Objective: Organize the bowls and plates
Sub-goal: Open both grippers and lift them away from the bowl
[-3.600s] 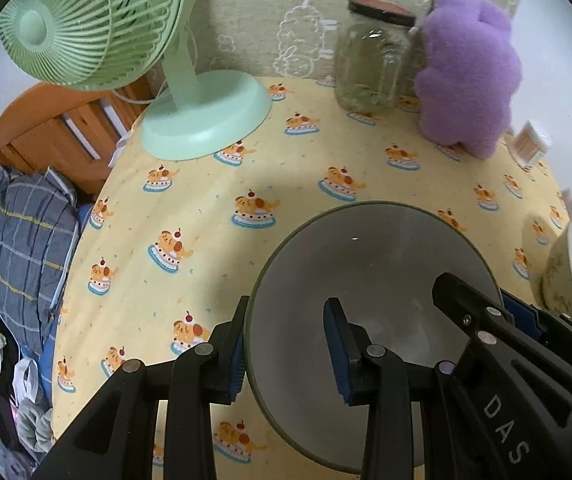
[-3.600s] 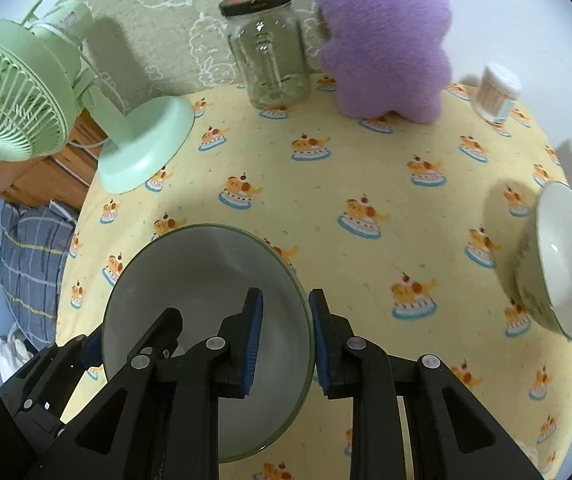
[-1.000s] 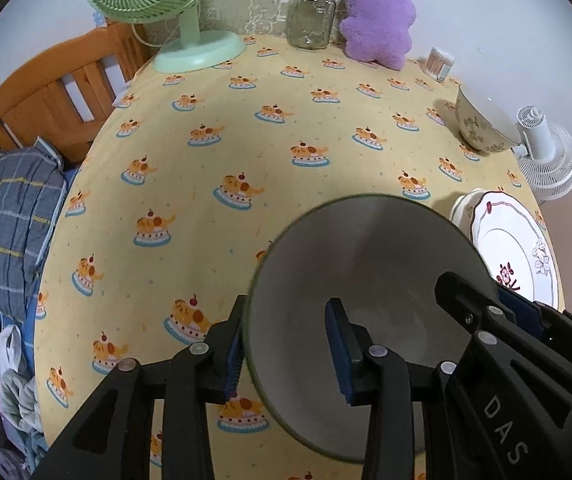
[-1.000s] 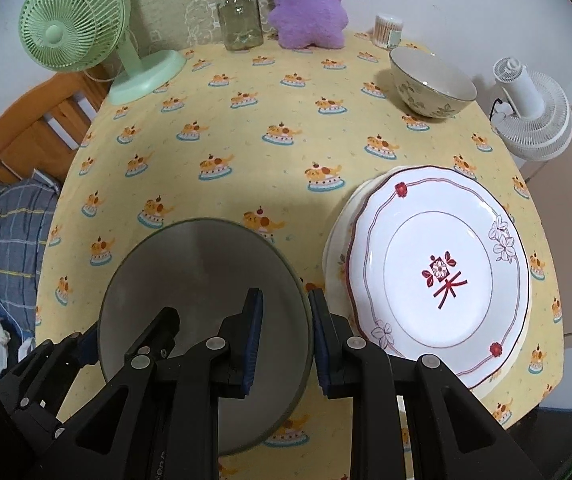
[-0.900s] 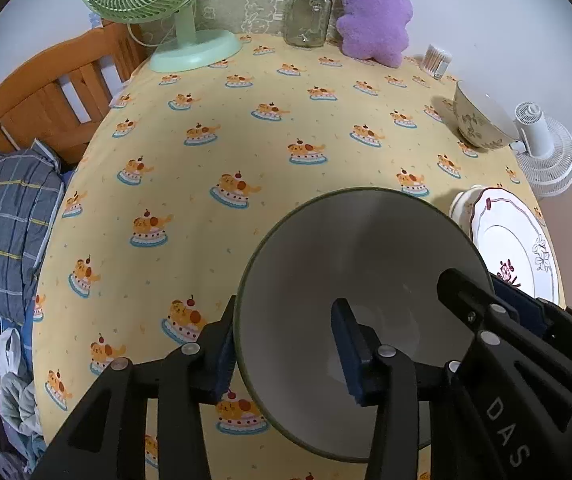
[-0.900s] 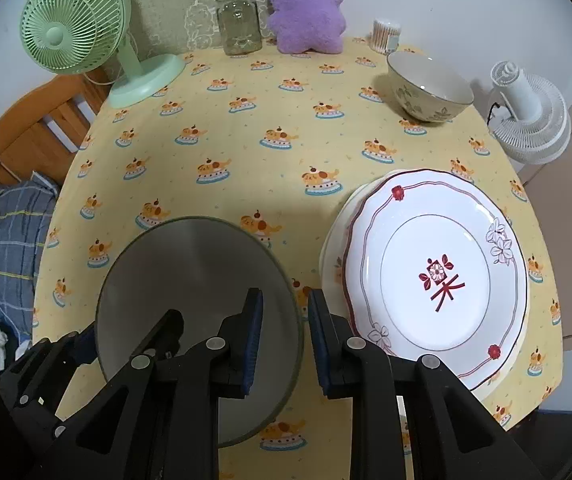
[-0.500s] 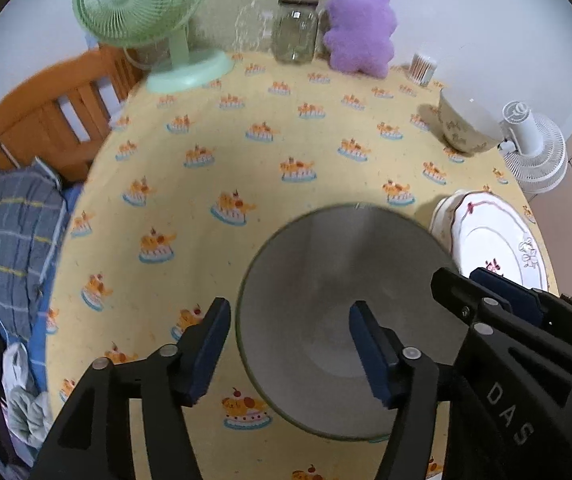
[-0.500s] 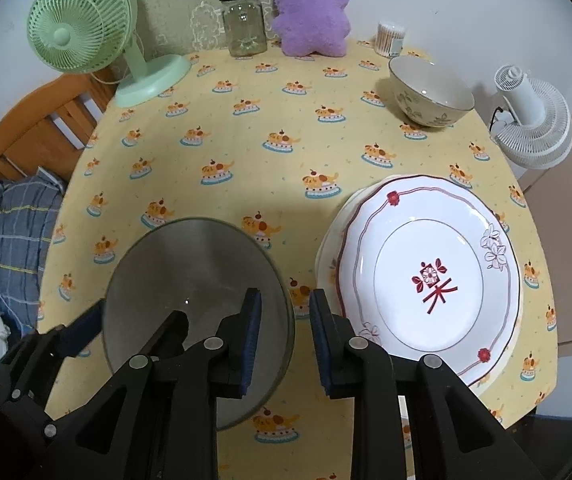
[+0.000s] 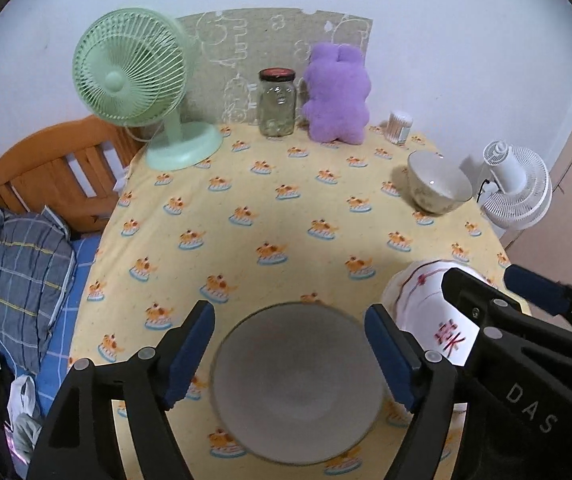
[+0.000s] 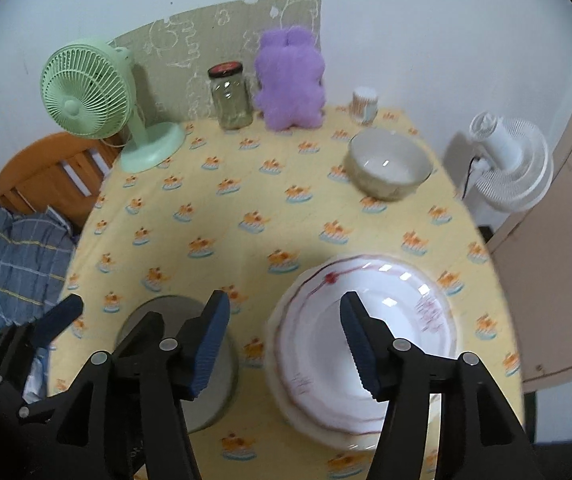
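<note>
The grey bowl [image 9: 297, 384] stands upright on the yellow tablecloth near the front edge. My left gripper [image 9: 287, 308] hangs above it; its jaws are opening and the blue pads stay off the rim. My right gripper [image 10: 284, 296] is also opening with nothing between its fingers. It hovers over the gap between the grey bowl [image 10: 224, 380] and the stack of red-trimmed white plates [image 10: 365, 344]. That plate stack [image 9: 417, 292] lies just right of the bowl. A patterned ceramic bowl [image 9: 437, 188] stands alone at the far right, also seen as bowl [image 10: 387, 168].
At the back stand a green fan [image 9: 134, 80], a glass jar [image 9: 278, 104], a purple plush toy [image 9: 335, 96] and a cotton-swab tub [image 9: 399, 126]. A white fan [image 10: 505, 160] is beyond the right edge. A wooden bed frame [image 9: 54, 168] and pillow lie left.
Both grippers held the grey bowl by its rim. They have let go, opened wide and risen, and the bowl now rests on the cloth beside the plates.
</note>
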A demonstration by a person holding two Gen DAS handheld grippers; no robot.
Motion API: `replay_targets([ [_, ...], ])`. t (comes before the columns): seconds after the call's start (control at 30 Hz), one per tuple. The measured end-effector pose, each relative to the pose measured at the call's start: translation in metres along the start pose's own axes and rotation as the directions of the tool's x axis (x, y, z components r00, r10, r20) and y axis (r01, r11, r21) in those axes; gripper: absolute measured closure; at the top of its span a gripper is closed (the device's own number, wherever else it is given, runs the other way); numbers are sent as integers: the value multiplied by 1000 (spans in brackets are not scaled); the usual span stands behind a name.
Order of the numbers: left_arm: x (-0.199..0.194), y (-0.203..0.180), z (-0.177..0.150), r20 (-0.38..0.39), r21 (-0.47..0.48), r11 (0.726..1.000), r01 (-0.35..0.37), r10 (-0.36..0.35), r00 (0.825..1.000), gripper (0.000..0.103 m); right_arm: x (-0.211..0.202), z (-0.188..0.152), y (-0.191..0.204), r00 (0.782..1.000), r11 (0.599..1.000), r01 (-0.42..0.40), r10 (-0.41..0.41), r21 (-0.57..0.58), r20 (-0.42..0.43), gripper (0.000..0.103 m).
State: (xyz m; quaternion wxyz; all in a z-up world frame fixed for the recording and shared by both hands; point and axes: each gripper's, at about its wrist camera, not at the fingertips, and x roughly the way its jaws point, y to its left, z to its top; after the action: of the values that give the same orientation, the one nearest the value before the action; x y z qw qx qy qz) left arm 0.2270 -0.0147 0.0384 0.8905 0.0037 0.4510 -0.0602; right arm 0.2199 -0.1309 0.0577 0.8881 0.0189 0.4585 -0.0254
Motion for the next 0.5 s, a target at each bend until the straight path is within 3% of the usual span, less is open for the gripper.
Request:
replay_targets([
  [0.1, 2, -16, 8, 8, -18, 1000, -9, 9, 1000, 21, 0, 10, -16, 1000, 1000, -21, 21, -21, 23, 33],
  [0.5, 31, -95, 51, 47, -91, 994, -57, 61, 997, 23, 30, 61, -86, 994, 990, -93, 99, -110, 53, 27],
])
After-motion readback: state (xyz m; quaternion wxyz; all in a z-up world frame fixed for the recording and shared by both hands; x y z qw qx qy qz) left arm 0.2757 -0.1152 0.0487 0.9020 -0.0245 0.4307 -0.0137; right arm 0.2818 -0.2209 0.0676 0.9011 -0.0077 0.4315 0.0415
